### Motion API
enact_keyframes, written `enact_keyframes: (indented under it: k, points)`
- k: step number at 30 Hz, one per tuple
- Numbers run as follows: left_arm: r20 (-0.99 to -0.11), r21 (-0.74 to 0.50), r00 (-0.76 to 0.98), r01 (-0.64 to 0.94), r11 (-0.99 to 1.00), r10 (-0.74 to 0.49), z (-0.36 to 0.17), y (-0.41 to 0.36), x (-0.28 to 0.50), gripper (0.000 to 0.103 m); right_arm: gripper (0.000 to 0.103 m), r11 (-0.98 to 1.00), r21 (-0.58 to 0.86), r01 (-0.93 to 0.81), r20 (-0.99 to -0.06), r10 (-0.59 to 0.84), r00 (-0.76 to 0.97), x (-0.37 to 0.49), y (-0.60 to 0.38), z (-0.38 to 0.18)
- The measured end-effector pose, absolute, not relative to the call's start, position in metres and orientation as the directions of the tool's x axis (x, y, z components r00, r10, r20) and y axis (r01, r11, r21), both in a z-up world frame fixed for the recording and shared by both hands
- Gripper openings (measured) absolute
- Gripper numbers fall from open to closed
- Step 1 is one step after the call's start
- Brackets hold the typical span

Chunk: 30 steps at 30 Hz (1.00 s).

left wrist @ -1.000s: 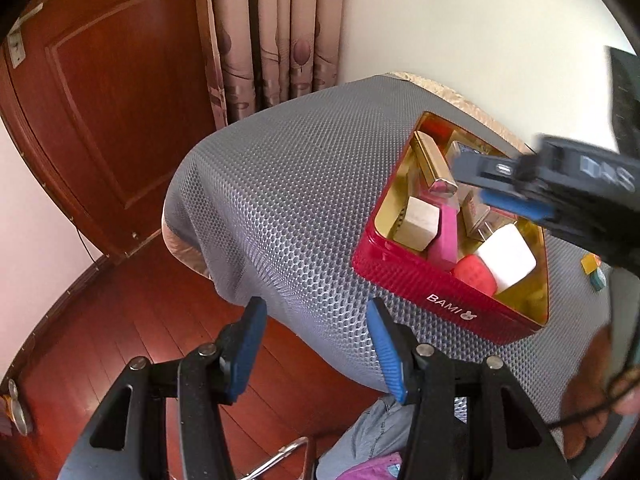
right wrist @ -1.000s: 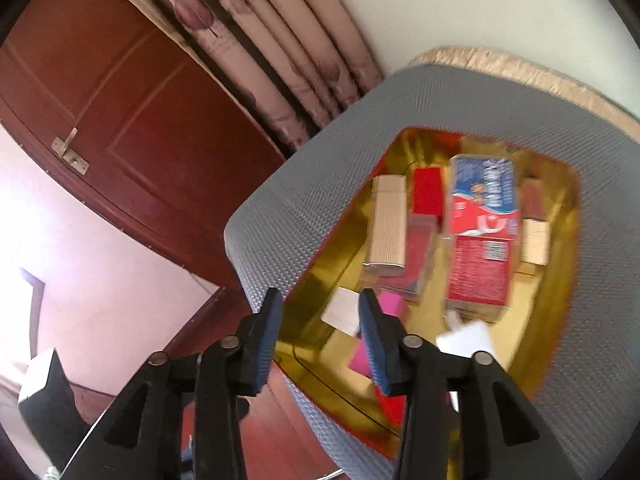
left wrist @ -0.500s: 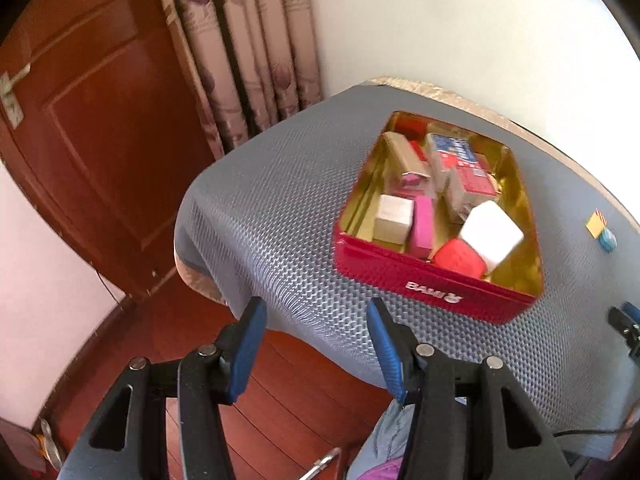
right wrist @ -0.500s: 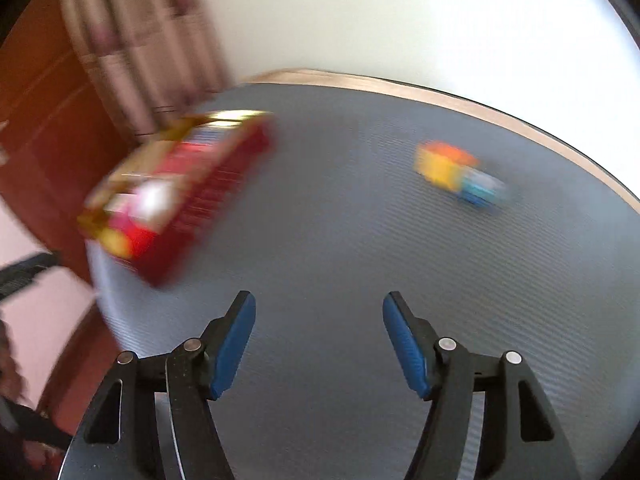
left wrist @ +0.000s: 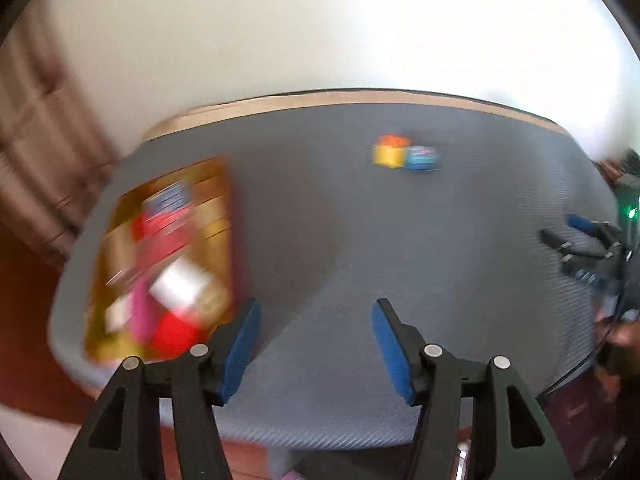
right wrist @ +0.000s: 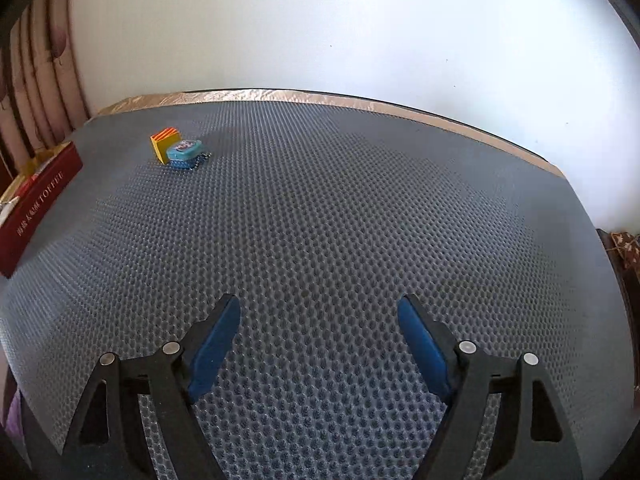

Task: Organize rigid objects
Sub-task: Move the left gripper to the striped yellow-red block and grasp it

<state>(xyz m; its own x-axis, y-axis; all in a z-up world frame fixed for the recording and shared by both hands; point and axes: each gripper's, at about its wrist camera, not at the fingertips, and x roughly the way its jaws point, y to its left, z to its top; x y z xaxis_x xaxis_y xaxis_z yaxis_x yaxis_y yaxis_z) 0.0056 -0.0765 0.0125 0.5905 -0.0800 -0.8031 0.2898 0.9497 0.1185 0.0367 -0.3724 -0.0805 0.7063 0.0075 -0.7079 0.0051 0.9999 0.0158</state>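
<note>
- The right gripper [right wrist: 318, 344] hangs over bare grey mat [right wrist: 340, 220], jaws opening wide with nothing between them.
- The left gripper [left wrist: 316, 340] is likewise empty, jaws opening, just right of the red tin [left wrist: 160, 264].
- The yellow block [right wrist: 165, 145] and blue case [right wrist: 184, 155] touch each other, right of the tin and apart from it.
- Judgement: approach the blue case from its free side, so closing doesn't nudge the block.
</note>
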Motion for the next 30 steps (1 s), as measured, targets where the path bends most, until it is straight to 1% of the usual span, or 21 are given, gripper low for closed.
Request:
enact_keyframes:
  k: [1, 2, 5, 7, 9, 11, 19, 21, 24, 27, 30]
  points:
    - [-0.809, 0.106, 0.578, 0.32, 0.941, -0.106, 0.014, -0.089, 0.018, 0.059, 0.084, 1.0, 0.013, -0.004, -0.706, 0.012, 0.708, 0.036, -0.37, -0.081]
    - [-0.809, 0.114, 0.576, 0.343, 0.932, -0.114, 0.015, -0.103, 0.029, 0.059, 0.085, 1.0, 0.014, -0.015, -0.704, 0.02, 0.71, 0.034, -0.365, -0.08]
    - [-0.788, 0.215, 0.61, 0.406, 0.888, -0.088, 0.02, -0.142, 0.077, 0.06, 0.087, 0.999, 0.038, -0.038, -0.692, 0.054, 0.72, 0.032, -0.366, -0.078]
    - [-0.812, 0.215, 0.576, 0.438, 0.873, -0.089, 0.018, -0.157, 0.103, 0.06, 0.09, 0.997, 0.063, -0.052, -0.681, 0.081, 0.728, 0.03, -0.371, -0.077]
    - [-0.831, 0.192, 0.544, 0.475, 0.859, -0.115, 0.015, -0.173, 0.132, 0.06, 0.09, 0.994, 0.083, -0.066, -0.673, 0.105, 0.732, 0.029, -0.373, -0.076]
    - [-0.839, 0.216, 0.535, 0.493, 0.843, -0.098, 0.01, -0.181, 0.152, 0.06, 0.091, 0.993, 0.097, -0.074, -0.67, 0.12, 0.733, 0.026, -0.372, -0.075]
    - [-0.897, 0.224, 0.428, 0.651, 0.725, -0.107, -0.019, -0.204, 0.183, 0.06, 0.091, 0.986, 0.129, -0.104, -0.663, 0.164, 0.731, 0.023, -0.372, -0.075]
    - [-0.896, 0.246, 0.433, 0.664, 0.707, -0.095, -0.026, -0.209, 0.186, 0.06, 0.091, 0.985, 0.135, -0.106, -0.665, 0.17, 0.727, 0.027, -0.37, -0.076]
    - [-0.911, 0.225, 0.402, 0.676, 0.702, -0.096, -0.032, -0.207, 0.197, 0.06, 0.092, 0.984, 0.143, -0.108, -0.671, 0.177, 0.72, 0.028, -0.372, -0.077]
    - [-0.915, 0.234, 0.395, 0.678, 0.697, -0.077, -0.045, -0.202, 0.218, 0.06, 0.093, 0.983, 0.15, -0.109, -0.672, 0.182, 0.718, 0.028, -0.373, -0.078]
    - [-0.922, 0.19, 0.371, 0.68, 0.708, -0.109, -0.048, -0.194, 0.227, 0.059, 0.093, 0.982, 0.156, -0.108, -0.674, 0.186, 0.715, 0.028, -0.374, -0.078]
